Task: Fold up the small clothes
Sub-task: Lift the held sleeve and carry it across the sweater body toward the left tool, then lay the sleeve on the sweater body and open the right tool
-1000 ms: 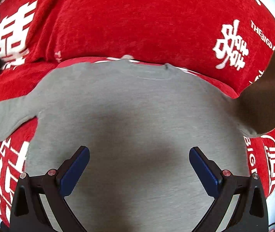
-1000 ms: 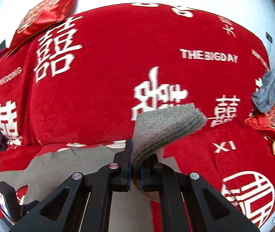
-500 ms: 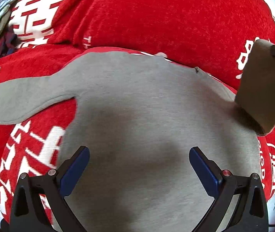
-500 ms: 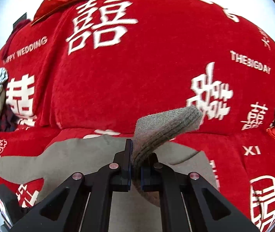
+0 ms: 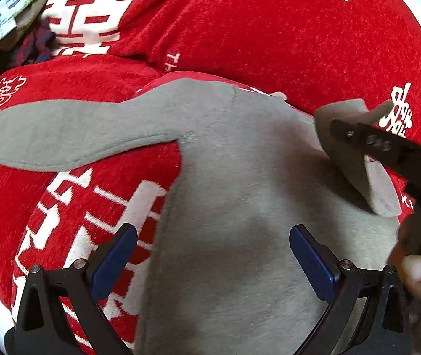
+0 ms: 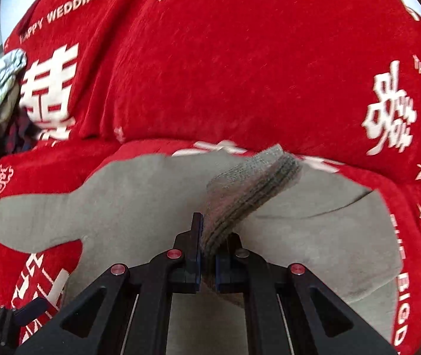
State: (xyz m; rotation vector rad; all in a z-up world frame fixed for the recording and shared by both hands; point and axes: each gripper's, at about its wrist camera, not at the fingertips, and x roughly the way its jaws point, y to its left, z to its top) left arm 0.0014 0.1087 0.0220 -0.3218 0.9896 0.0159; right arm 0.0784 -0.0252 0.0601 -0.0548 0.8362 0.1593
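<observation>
1. Red cover [image 6: 240, 74] w/ white lettering fills both views; it's your work surface, soft and humped, so expect cloth to slide toward the seam.
2. Gray top [image 5: 240, 207] lies flat on it, center of the left wrist view, neck toward the upper part of the frame. One sleeve [image 5: 62, 136] stretches out to the left edge, not yet folded.
3. Other sleeve's cuff [image 6: 249, 189] is clamped in your right gripper [image 6: 207, 254], lifted over the body, mid-frame in the right wrist view. In the left wrist view, same gripper [image 5: 340, 127] sits at the right edge w/ the cuff hanging from it.
4. Left gripper [image 5: 213, 251] is spread wide, grasping nothing, low center over the shirt's lower body; left pad is over red cover, right pad over gray.
5. Step in hand, by my read: carry the right sleeve across the chest. Bring the cuff low and lay it straight before letting go; keep the shoulder crease parallel to the side seam. Use the free left gripper to pin the body so it doesn't drag.
6. Risk: thick knit cuff may spring back if dropped from height.
7. Writing readable: "HAPPY WEDDING" upper left of the right wrist view; "XI" at the right edge; "THEBIGDA…" cut off at the right edge of the left wrist view. Large white double-happiness characters throughout.
</observation>
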